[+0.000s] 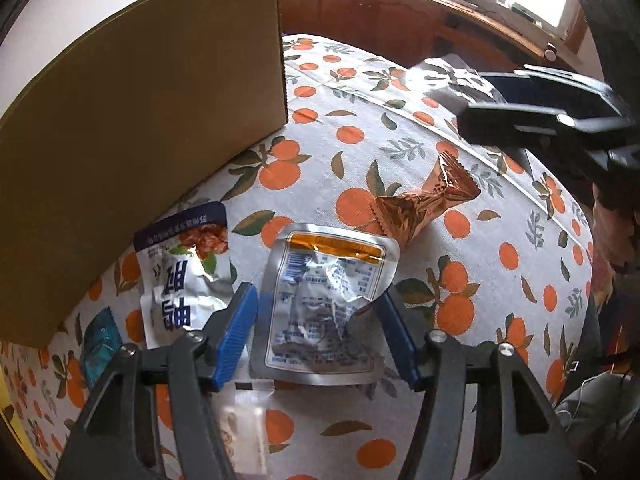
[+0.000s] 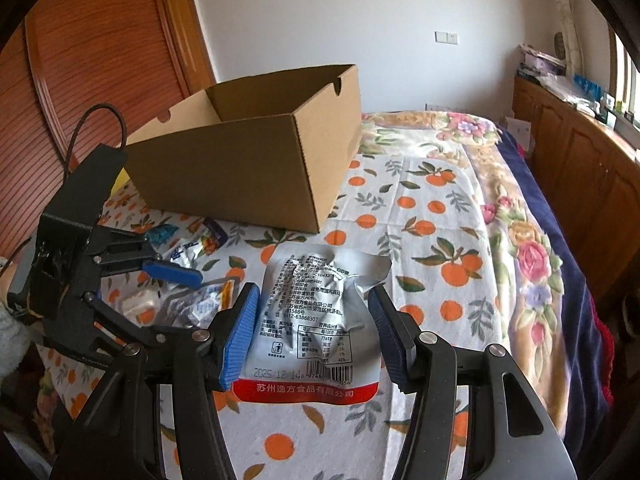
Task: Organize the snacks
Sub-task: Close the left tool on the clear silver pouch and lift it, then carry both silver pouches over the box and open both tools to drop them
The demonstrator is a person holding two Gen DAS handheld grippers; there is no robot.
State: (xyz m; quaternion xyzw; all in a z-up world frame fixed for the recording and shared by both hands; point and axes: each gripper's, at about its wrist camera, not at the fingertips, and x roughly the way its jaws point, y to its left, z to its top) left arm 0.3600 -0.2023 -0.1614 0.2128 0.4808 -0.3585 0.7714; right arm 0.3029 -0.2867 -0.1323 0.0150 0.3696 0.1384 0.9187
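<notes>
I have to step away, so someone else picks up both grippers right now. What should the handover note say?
Left gripper: open, straddling a silver pouch with an orange band on the orange-print cloth; not clamped.
Right gripper: open around a silver pouch with a red bottom strip; not gripped.
Cardboard box: open-topped, at the back; no snacks are visible inside, though its floor is mostly hidden.
Still out: white-and-navy pouch, copper foil wrapper, teal wrapper, a clear wrapped snack.
Done: apparently nothing boxed. Left: close on each pouch and carry all into the box.
</notes>
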